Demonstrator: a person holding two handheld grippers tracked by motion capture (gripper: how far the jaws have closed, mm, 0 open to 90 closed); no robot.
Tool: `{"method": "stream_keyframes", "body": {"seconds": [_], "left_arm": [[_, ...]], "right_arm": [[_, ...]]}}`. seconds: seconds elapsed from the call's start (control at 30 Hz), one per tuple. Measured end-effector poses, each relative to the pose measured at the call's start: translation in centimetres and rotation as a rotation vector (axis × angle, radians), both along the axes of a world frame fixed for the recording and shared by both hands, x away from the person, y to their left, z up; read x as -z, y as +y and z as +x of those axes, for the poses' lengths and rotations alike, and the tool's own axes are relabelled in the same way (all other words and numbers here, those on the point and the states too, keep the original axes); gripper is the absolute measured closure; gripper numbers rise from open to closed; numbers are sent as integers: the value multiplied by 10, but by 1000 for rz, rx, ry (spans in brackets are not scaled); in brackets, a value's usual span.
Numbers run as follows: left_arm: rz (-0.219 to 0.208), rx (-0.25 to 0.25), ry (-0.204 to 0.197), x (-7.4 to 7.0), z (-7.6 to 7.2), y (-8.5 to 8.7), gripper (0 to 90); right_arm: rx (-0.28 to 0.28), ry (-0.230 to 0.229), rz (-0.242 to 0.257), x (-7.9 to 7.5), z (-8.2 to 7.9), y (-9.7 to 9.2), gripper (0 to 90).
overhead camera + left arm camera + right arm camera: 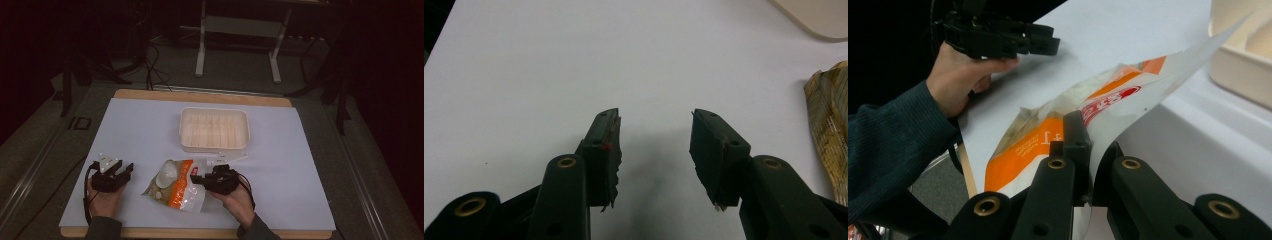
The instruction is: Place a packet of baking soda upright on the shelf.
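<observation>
- Jaws: right gripper (1088, 150) clamps the orange-and-clear bag (176, 185); left gripper (655, 150) stands apart, holding nothing.
- Bag holds pale round pieces.
- Cream tray (214, 145) has ribbed compartments.

Snack bag (176, 186): clear plastic with orange-and-white print, red logo, pale round pieces inside. Lies near front edge of table, between my hands. Its right edge is lifted off surface, film bowed upward, pinched in my right gripper (199, 178).

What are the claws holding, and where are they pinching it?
The right claw is shut on the snack bag, pinching its thin clear edge. The left claw is open over the white table, holding nothing.
</observation>
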State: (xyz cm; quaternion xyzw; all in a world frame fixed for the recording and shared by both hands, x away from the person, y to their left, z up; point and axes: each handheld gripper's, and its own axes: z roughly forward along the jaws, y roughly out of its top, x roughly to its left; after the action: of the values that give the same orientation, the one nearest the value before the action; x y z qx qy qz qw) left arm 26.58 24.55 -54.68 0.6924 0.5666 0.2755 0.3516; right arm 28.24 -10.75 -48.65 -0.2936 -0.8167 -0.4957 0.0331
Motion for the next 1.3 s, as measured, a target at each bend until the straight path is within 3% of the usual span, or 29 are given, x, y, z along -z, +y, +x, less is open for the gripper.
{"method": "stream_keyframes", "body": {"seconds": [0.5, 1.0, 1.3], "left_arm": [[-7, 3, 3, 1, 1, 0, 547], [-3, 6, 11, 1, 2, -1, 546], [-1, 4, 13, 1, 2, 0, 538]], "right_arm": [[-33, -39, -5, -28, 9, 20, 900], [-29, -72, 6, -43, 15, 5, 900], [-24, -64, 4, -44, 16, -6, 900]]}}
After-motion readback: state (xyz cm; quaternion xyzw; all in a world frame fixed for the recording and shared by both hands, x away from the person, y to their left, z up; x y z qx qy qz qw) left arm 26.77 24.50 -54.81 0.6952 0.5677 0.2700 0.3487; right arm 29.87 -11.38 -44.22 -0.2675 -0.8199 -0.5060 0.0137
